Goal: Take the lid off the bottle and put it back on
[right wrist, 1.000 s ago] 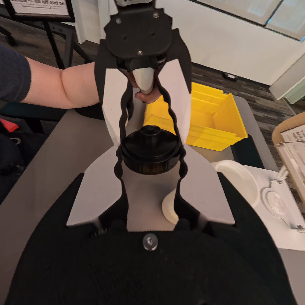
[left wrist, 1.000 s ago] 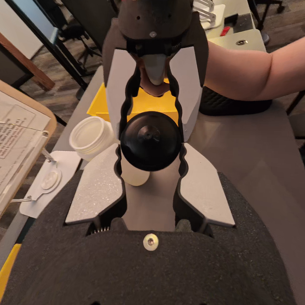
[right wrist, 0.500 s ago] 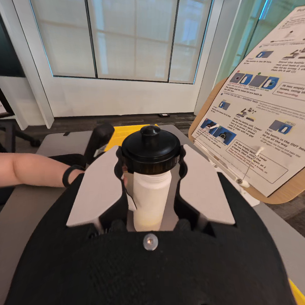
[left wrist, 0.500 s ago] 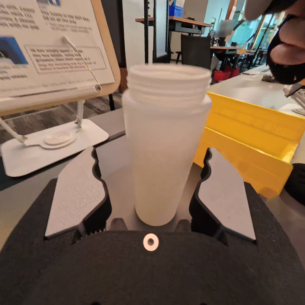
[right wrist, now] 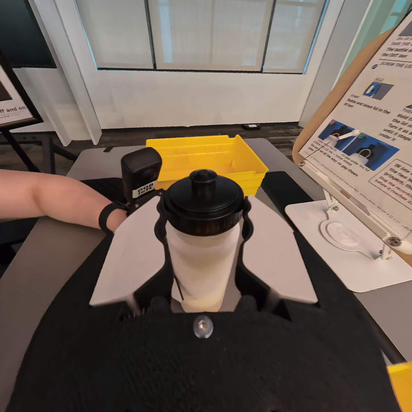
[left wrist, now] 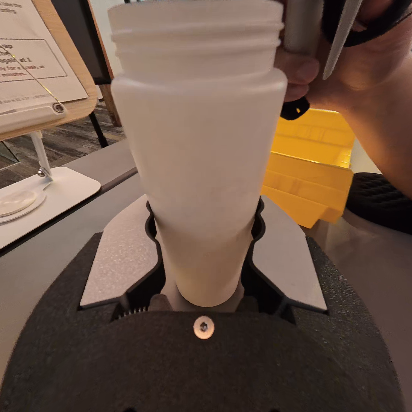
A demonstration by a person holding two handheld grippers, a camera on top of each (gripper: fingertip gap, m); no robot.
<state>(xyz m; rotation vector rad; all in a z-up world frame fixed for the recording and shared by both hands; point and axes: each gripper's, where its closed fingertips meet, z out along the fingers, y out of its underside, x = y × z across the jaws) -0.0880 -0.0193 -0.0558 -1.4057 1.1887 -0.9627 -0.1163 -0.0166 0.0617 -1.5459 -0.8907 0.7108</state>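
Observation:
The white bottle (left wrist: 200, 133) stands upright on the grey table (left wrist: 66, 245), its threaded neck bare in the left wrist view. My left gripper (left wrist: 204, 214) is shut on the bottle's lower body, with both black pads against its sides. In the right wrist view my right gripper (right wrist: 203, 214) is shut on the black lid (right wrist: 202, 200) by its rim. It holds the lid over the top of the bottle (right wrist: 200, 263), and the neck is hidden under it. The left gripper's fingers are hidden there.
A yellow bin (right wrist: 207, 156) stands behind the bottle and also shows in the left wrist view (left wrist: 307, 178). An instruction board (right wrist: 367, 133) on a white base plate (right wrist: 334, 245) stands to one side. The person's hand (left wrist: 356, 89) is close to the bottle's neck.
The left gripper left the lid, went wide open around the bottle's body and has closed on it. The right gripper kept the lid and brought it over the bottle. Both views tilted from downward to level.

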